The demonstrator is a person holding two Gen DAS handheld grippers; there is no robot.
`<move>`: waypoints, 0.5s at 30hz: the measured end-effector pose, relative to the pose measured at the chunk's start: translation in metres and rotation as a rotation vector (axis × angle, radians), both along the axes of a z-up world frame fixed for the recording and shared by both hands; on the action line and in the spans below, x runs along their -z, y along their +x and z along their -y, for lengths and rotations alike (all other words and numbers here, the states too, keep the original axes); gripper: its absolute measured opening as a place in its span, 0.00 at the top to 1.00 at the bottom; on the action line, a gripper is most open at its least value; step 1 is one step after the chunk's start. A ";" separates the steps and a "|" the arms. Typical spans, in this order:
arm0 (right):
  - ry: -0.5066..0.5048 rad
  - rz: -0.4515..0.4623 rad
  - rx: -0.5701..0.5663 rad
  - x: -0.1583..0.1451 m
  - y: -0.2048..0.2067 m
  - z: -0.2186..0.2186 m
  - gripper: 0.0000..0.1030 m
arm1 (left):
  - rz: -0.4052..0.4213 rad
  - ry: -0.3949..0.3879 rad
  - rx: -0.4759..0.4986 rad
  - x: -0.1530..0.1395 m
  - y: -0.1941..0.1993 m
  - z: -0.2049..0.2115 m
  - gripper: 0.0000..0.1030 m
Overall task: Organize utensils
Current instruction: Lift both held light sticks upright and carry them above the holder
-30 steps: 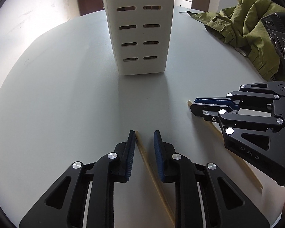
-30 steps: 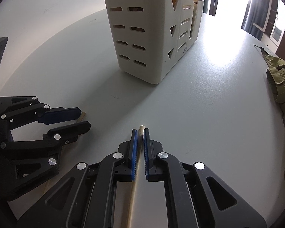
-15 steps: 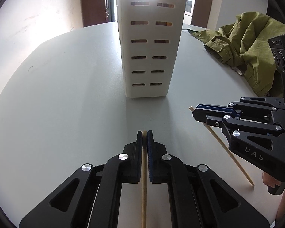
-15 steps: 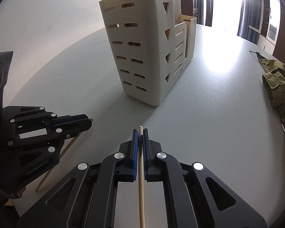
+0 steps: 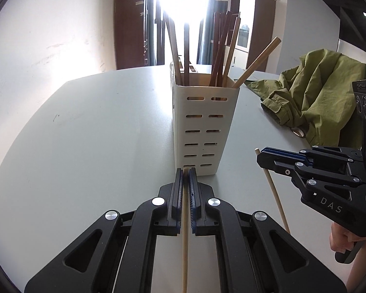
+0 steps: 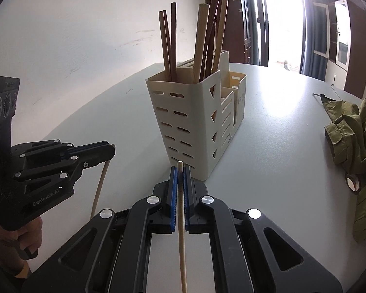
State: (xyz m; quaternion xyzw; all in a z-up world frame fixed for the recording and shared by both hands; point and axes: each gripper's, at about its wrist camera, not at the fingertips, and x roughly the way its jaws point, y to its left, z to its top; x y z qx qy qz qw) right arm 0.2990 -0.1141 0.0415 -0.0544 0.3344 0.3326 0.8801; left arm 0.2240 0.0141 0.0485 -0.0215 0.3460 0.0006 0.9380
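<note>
From my feed the only clutter is an olive green jacket [image 5: 322,92] crumpled on the right side of the pale grey worktop [image 5: 97,131], with a roll of tape [image 6: 353,182] tucked against its edge. Behind that I get a scuffed white wall [image 5: 48,36], a dark wooden door [image 5: 130,22], a wooden cabinet [image 5: 255,26] and a blown-out bright window [image 6: 283,17].

The place looks like a plain office or meeting room. A broad pale grey table [image 5: 90,131] stands by a scuffed white wall [image 6: 80,36], with dark wooden doors [image 5: 130,22], a tall wooden cabinet [image 5: 258,24] and a bright curtained doorway [image 6: 284,17] beyond. A crumpled olive-green jacket [image 5: 322,92] lies on the table.
</note>
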 end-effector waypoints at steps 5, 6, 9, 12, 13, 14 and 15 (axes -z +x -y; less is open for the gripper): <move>0.032 0.057 -0.006 -0.018 -0.012 -0.001 0.95 | 0.038 -0.005 0.000 -0.015 -0.001 -0.001 0.96; 0.037 0.067 -0.008 -0.022 -0.012 -0.002 0.95 | 0.046 -0.005 -0.001 -0.019 -0.002 -0.001 0.96; 0.057 0.098 -0.006 -0.036 -0.012 -0.002 0.95 | 0.076 0.001 -0.004 -0.029 -0.003 0.000 0.96; 0.076 0.134 -0.004 -0.049 -0.012 -0.003 0.95 | 0.108 0.007 -0.002 -0.041 -0.004 -0.001 0.96; 0.080 0.141 -0.007 -0.053 -0.009 -0.004 0.95 | 0.119 0.008 0.000 -0.046 -0.004 0.000 0.96; 0.085 0.150 -0.008 -0.057 -0.008 -0.005 0.95 | 0.129 0.011 0.005 -0.050 -0.004 0.001 0.96; 0.091 0.158 -0.007 -0.061 -0.008 -0.006 0.95 | 0.140 0.016 0.008 -0.053 -0.004 0.002 0.96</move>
